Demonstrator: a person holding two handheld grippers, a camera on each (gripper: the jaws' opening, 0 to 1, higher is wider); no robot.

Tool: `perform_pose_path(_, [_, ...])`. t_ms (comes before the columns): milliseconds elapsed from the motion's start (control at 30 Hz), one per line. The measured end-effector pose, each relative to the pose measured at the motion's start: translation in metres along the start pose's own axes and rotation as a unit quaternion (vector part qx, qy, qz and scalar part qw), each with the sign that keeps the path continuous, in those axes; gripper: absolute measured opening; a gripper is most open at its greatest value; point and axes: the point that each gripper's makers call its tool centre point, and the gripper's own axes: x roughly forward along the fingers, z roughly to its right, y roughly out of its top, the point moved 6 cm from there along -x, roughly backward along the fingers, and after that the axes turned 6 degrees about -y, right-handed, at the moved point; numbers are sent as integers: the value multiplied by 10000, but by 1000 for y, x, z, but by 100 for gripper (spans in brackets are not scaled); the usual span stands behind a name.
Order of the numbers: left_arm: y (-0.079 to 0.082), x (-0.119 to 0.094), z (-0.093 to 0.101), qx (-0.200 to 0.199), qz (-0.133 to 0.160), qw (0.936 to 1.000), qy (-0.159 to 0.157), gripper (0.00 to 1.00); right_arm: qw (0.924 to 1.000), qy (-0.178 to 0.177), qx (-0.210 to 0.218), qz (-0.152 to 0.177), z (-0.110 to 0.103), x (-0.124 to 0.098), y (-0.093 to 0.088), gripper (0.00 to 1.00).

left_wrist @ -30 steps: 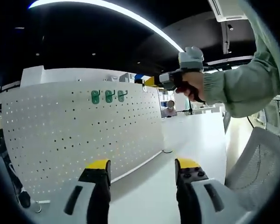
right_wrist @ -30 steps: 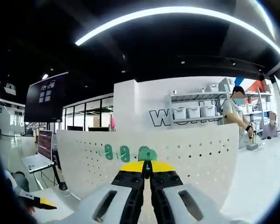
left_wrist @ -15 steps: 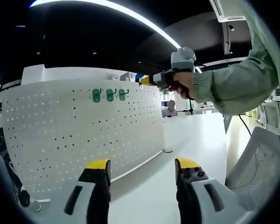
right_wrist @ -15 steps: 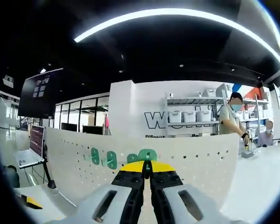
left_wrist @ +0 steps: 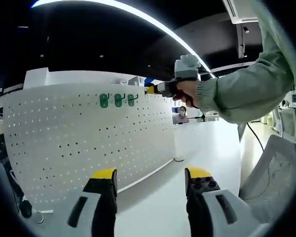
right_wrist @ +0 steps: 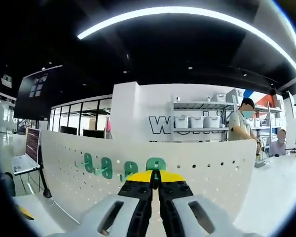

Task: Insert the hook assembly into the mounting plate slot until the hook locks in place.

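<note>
Green hook (right_wrist: pixel 155 164) at white pegboard (left_wrist: pixel 84 143)

Four green hooks (right_wrist: pixel 155 164), one white pegboard (left_wrist: pixel 79 133), two grippers (left_wrist: pixel 150 174).

ceiling: dark, curved light strip (right_wrist: pixel 187 11)
wall: white, big dark lettering (right_wrist: pixel 160 124)
shelving: metal rack (right_wrist: pixel 200 104) with white bins
windows: glass partitions (right_wrist: pixel 79 118), dark wall screen (right_wrist: pixel 33 91)
desk: white tabletop (left_wrist: pixel 207 143); laptop (right_wrist: pixel 24 153) at far left edge
chair: mesh office chair (left_wrist: pixel 274 173)

Left hand-held gripper (left_wrist: pixel 148 180): jaws apart, low, nothing between | Right hand-held gripper (right_wrist: pixel 155 174): jaws together, raised | sleeve (left_wrist: pixel 241 91): extended
</note>
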Motion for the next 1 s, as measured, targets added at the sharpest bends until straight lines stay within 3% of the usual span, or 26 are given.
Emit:
perform_pose_path(667, [0,-1,-1,-72,36,10000,6,57,9996,-179,-72,-212,2,21,-14,1])
perform_pose_path(1000, [0,-1,-1,-92,50,9999,1,57,9995,-221,-59,-202,3,26,-12,1])
